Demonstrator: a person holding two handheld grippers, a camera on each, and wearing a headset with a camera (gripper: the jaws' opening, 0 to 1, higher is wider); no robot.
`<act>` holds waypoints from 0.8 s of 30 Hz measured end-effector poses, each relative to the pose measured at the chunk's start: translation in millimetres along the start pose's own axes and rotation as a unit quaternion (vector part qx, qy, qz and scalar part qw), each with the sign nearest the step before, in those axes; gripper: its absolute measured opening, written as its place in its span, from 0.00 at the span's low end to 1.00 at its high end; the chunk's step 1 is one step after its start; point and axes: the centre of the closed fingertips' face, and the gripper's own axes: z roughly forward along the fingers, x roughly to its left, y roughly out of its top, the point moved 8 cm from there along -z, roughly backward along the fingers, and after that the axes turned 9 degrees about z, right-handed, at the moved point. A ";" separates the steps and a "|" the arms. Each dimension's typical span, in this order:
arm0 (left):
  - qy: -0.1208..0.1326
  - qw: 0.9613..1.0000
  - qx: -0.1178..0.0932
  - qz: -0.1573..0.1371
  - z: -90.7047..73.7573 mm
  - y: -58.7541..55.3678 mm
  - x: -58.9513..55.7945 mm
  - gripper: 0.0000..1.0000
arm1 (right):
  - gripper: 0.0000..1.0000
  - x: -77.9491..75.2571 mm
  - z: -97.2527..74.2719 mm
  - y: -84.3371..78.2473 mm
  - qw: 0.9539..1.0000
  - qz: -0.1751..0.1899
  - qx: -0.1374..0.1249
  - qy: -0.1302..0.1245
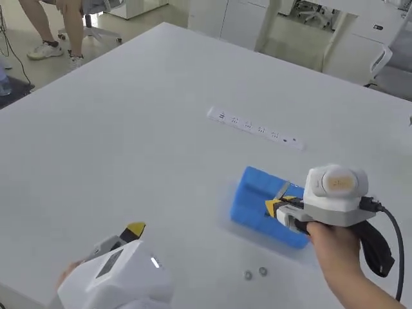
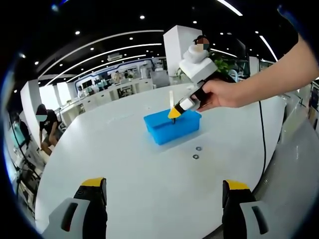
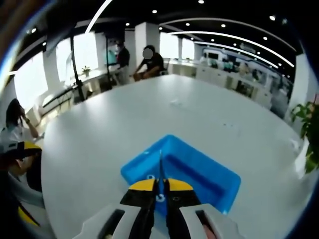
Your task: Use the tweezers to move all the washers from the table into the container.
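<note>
Right claw (image 3: 160, 191) pinching tweezers (image 3: 160, 167) over container (image 3: 212, 179). Left claw (image 2: 162, 194) spread, well clear of it. Two washers (image 1: 262, 271) beside it.

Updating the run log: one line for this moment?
right claw shut on tweezers, over blue container | left claw open | two washers on table

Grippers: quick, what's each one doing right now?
Left gripper: open, holding nothing.
Right gripper: shut on the tweezers, tips over the blue container.
</note>
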 end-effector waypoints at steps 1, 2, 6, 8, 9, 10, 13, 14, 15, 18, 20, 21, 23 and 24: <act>0.000 1.000 0.000 0.002 0.0 0.1 -0.2 0.99 | 0.03 0.3 -1.4 0.7 1.000 0.002 -0.002 0.001; 0.001 1.000 0.001 0.003 -0.1 0.2 -0.4 0.99 | 0.03 -0.3 -3.3 1.5 1.000 0.005 -0.002 0.001; 0.002 1.000 0.001 0.004 -0.3 0.4 -0.2 0.99 | 0.03 -0.1 -12.5 5.8 1.000 0.005 -0.015 0.004; 0.003 1.000 0.000 0.003 -0.2 0.5 0.1 0.99 | 0.03 0.5 -15.1 8.5 1.000 0.005 -0.021 0.006; 0.003 1.000 0.000 0.003 -0.2 0.5 0.1 0.99 | 0.03 1.4 -17.5 10.9 1.000 0.003 -0.025 0.006; 0.003 1.000 0.001 0.002 -0.3 0.5 0.2 0.99 | 0.03 0.0 -17.2 11.2 1.000 0.003 -0.028 0.007; 0.003 1.000 -0.001 0.003 -0.4 0.9 0.4 0.99 | 0.03 5.7 -25.2 17.2 0.999 0.002 -0.040 0.016; 0.004 1.000 -0.001 0.003 -0.5 1.0 0.6 0.99 | 0.03 5.6 -30.1 17.7 0.999 0.002 -0.045 0.017; 0.003 1.000 -0.001 0.002 -0.1 0.9 0.4 0.99 | 0.03 6.5 -32.5 18.4 0.999 0.003 -0.049 0.019; -0.001 1.000 0.001 0.002 0.6 0.5 -0.3 0.99 | 0.03 13.1 -42.5 20.5 0.998 0.007 -0.060 0.025; -0.003 1.000 0.002 0.003 1.0 0.3 -1.1 0.99 | 0.03 17.3 -45.5 20.9 0.997 0.009 -0.066 0.030; -0.001 1.000 0.001 0.005 1.0 0.7 -0.9 0.99 | 0.03 18.9 -46.9 20.9 0.997 0.011 -0.068 0.033; -0.003 1.000 0.000 0.003 1.1 0.7 -1.0 0.99 | 0.03 23.0 -49.3 17.8 0.997 0.015 -0.070 0.041; -0.003 1.000 0.001 0.003 1.3 0.4 -1.2 0.99 | 0.03 25.7 -51.1 16.8 0.996 0.015 -0.070 0.044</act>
